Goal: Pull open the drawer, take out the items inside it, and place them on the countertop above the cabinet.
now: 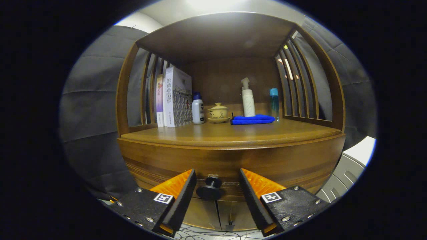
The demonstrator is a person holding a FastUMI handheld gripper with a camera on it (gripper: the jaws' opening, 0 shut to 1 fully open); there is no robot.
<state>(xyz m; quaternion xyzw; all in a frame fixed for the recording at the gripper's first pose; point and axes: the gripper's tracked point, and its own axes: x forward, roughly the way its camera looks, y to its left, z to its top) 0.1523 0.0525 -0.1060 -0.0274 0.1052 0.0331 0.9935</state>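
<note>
I see my gripper (216,178) with its fingers spread apart, holding nothing. A dark round knob (210,188) sits between the fingertips, touching neither, on the closed drawer (233,163) of a wooden cabinet (126,100). On the countertop (230,133) above stand books (175,98), a small bottle (198,109), a lidded cup (218,111), a folded blue cloth (252,119) and a pump bottle (248,99).

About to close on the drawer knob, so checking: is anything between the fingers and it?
Nothing visible. The gripper is open, and the drawer knob sits between its fingers, with a clear gap on each side.
</note>
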